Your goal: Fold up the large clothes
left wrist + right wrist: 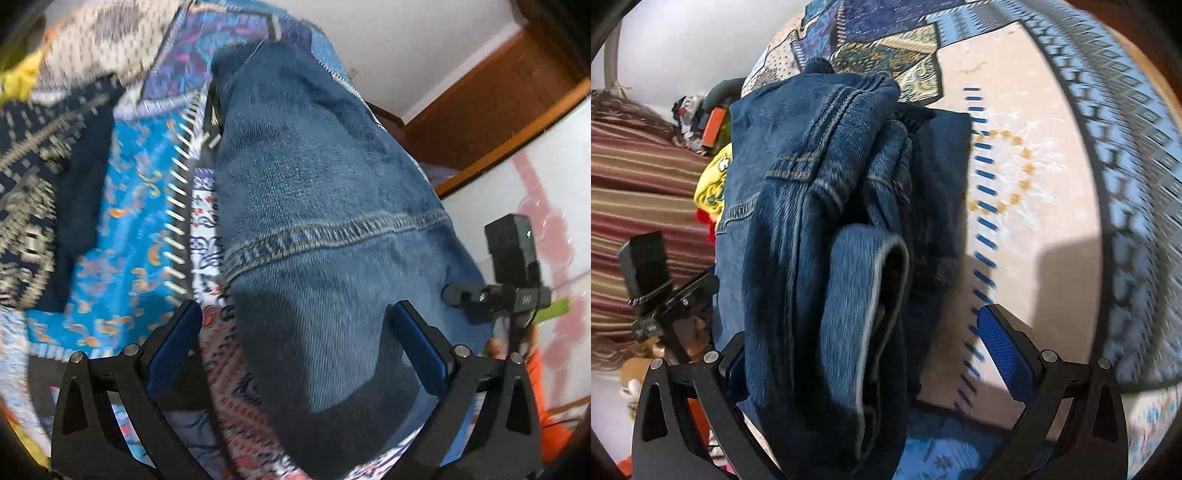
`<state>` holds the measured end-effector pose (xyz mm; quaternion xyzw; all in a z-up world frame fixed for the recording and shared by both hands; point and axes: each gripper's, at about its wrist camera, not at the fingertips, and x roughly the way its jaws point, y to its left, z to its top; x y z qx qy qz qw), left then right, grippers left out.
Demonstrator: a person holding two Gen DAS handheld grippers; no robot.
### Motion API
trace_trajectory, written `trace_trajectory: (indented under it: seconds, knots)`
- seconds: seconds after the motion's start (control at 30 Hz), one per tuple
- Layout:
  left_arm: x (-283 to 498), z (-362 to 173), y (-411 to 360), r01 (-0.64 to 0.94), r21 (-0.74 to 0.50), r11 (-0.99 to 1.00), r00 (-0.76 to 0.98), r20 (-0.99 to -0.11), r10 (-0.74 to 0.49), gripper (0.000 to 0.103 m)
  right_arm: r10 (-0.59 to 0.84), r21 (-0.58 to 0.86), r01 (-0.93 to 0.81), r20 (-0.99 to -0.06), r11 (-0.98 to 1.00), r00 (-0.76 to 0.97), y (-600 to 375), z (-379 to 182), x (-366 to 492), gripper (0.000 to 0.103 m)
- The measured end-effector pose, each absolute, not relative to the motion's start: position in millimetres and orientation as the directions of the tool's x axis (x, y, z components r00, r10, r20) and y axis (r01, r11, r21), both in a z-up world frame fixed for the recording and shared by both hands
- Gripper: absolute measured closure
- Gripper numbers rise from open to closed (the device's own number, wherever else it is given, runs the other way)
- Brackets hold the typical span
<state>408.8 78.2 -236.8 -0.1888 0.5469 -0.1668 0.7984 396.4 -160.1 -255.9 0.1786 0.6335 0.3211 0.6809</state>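
Note:
Blue denim jeans (325, 229) lie folded on a patterned bedspread (136, 206). In the left wrist view my left gripper (295, 325) is open, its blue-padded fingers (177, 339) wide apart, with the denim lying between them. In the right wrist view the jeans (820, 229) are a bunched stack with a rolled leg end facing me. My right gripper (864, 343) is open; the denim covers its left finger and the right finger (1004, 347) stands clear over the bedspread. The other gripper (509, 280) shows at the right of the left wrist view.
The bedspread (1034, 166) has cream, blue and dark patches. Yellow and red clothes (713, 181) lie behind the jeans beside a striped blanket (639, 192). A dark patterned garment (44, 173) lies at left. A wooden frame (498, 122) and a white wall are at right.

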Motion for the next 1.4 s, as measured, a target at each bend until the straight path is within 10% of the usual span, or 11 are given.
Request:
trace_trajectory:
  seconds: [0.43,0.83,1.4]
  knots:
    - [437.8,-250.4,55.9,0.046,-0.532,0.846,0.334,-0.79,-0.515,0.013,0.736,0.713,-0.22,-0.676,0.666,0.039,-145.0,-264.3,416.2,0.003]
    - [416.6,-217.0,65.6,0.103,-0.513,0.852,0.41,-0.758,-0.506,0.057,0.662,0.61,-0.294,-0.738,0.736,0.129,-143.2,-230.0,397.8,0.056]
    - [369.3,-108.0,144.4,0.141,-0.432,0.891,0.617,-0.665,-0.42,0.062,0.682,0.551,-0.445,-0.698,0.706,0.218,-55.4,-144.1,390.1,0.068]
